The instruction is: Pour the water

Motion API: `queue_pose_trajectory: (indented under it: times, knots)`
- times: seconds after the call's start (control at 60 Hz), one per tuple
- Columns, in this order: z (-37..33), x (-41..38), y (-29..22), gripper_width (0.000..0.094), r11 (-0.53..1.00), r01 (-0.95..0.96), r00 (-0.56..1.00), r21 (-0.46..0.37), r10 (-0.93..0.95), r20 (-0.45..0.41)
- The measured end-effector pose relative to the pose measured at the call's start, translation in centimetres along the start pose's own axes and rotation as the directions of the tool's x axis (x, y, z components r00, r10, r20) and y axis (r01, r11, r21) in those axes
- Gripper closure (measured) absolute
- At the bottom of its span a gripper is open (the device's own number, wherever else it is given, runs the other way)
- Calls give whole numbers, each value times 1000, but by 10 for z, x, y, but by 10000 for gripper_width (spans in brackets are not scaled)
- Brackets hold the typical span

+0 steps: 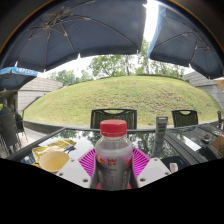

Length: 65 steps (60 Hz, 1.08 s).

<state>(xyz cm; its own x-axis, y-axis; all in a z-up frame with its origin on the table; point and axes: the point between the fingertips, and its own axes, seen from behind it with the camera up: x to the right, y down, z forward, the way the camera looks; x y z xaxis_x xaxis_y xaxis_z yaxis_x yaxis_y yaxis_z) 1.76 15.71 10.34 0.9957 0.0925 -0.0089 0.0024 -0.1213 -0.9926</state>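
Note:
A clear plastic bottle [113, 160] with a red cap [113, 127] and a red-printed label stands upright between my gripper's [113, 165] two fingers. The magenta pads [87, 160] press against both sides of the bottle, so the gripper is shut on it. The bottle's base is hidden below. A dark tall cup [161, 133] stands on the glass table [190, 145] beyond the bottle, to its right.
A yellow packet [52, 157] lies on the table left of the fingers. Dark chairs [113, 116] stand round the table's far side. Large dark umbrellas [85, 30] hang overhead. A grassy mound [120, 95] and trees lie beyond.

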Motion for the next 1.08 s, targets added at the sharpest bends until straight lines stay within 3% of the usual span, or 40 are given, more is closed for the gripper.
queue_pose_trajectory:
  times: [0.083,0.15,0.183,0.35,0.483,0.667,1.083]
  knots:
    - [5,-3,10,356,997,15,1000,-78,-15,3]
    - [-10,-5,15,80,989,18,1000,-145,-14,27]
    - [-18,-6,12,113,990,2,999,-144,3,34]
    - [-93,-5,-7,101,997,7,1000,-81,-5,19]
    - [-168,-12,8,103,995,92,995,-48,-93,-28]
    - [-237,-27,34,94,997,70,996,-31,-72,-52]
    - [-263,-34,62,92,998,36,999,-47,-36,16]
